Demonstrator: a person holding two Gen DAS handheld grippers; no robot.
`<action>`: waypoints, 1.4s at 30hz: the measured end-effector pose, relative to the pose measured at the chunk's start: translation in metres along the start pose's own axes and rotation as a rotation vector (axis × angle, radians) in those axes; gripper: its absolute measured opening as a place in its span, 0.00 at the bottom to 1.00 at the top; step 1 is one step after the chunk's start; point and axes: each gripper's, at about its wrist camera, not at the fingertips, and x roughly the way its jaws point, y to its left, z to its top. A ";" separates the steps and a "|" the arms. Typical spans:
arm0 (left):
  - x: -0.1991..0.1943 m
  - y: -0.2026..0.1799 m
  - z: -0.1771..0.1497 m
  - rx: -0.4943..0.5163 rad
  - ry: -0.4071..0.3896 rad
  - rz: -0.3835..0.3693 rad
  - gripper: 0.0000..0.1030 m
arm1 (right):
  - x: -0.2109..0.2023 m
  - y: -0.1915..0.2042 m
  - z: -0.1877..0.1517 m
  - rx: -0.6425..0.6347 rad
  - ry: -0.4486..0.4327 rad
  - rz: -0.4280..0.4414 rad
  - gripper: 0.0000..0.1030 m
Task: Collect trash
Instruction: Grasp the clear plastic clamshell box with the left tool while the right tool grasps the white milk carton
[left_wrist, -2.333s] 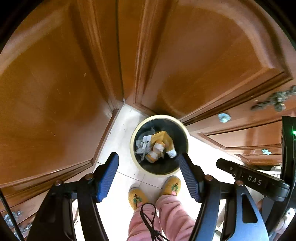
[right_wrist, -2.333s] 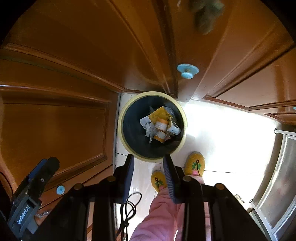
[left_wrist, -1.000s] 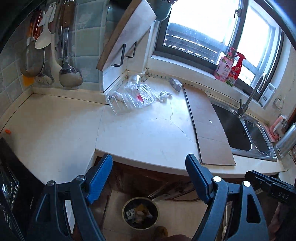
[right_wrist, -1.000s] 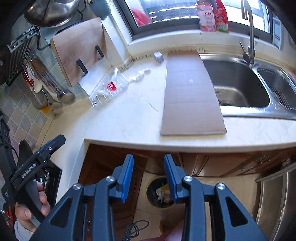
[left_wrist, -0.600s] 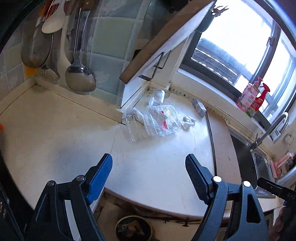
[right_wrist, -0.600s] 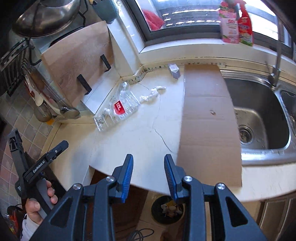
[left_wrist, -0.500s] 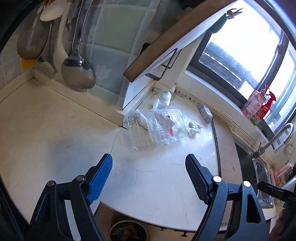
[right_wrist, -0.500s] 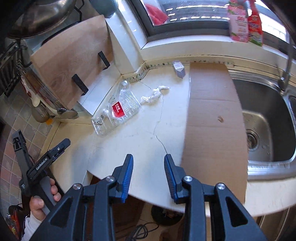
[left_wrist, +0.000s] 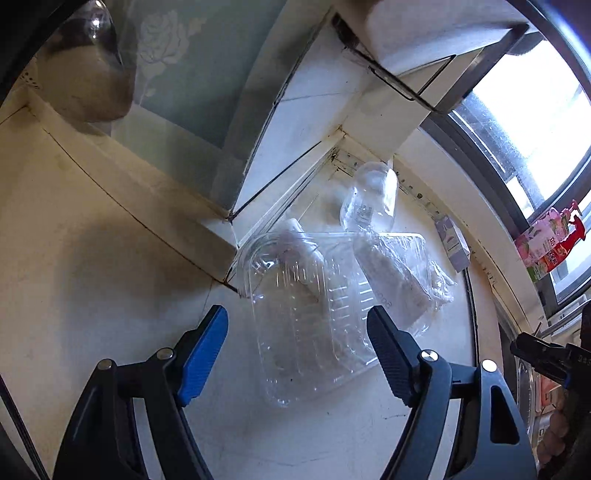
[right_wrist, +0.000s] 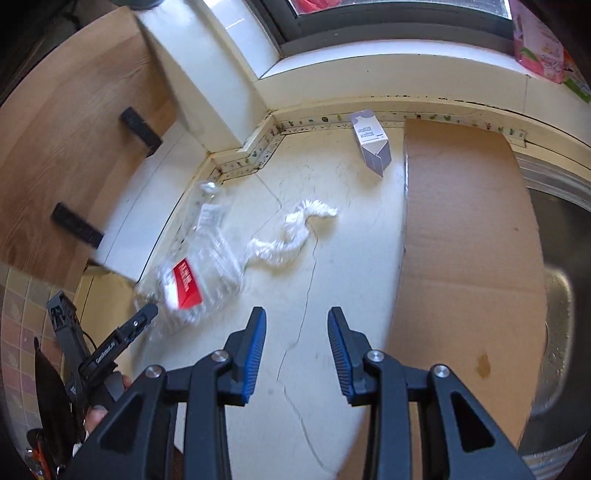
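Left claw (left_wrist: 297, 354): one; two black arms with blue ribbed pads; wide apart and closing; clear clamshell tray between the pads, no contact visible.
Right claw (right_wrist: 297, 354): one; same build; partly open, nothing between the pads, only bare counter beneath.
Counter (right_wrist: 325, 295): one; cream stone, smooth, with a thin crack running along it.
Clear clamshell tray (left_wrist: 314, 314): one; ribbed transparent plastic, rounded rectangle, flat on the counter near the corner; red label on it in the right wrist view.
Plastic wrap (right_wrist: 291, 232): one; crumpled, white, twisted strip, just beside the tray.
Cardboard sheet (right_wrist: 469, 258): one; brown, flat, long rectangle, next to the sink.
Clear bottle (left_wrist: 369, 195): one; crushed, lying behind the tray against the wall.
Small carton (right_wrist: 371, 142): one; white and lilac, at the back edge of the counter.
Sink (right_wrist: 561, 295): one; steel, partly seen at far right.
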 end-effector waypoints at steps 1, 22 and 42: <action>0.002 0.002 0.001 -0.001 -0.008 -0.005 0.72 | 0.006 -0.001 0.005 0.007 0.003 0.004 0.34; -0.012 -0.010 -0.031 -0.053 -0.075 0.034 0.17 | 0.036 -0.028 0.061 0.056 -0.044 -0.036 0.34; -0.109 -0.092 -0.058 0.016 -0.229 0.258 0.11 | 0.102 -0.047 0.148 0.014 -0.146 -0.331 0.53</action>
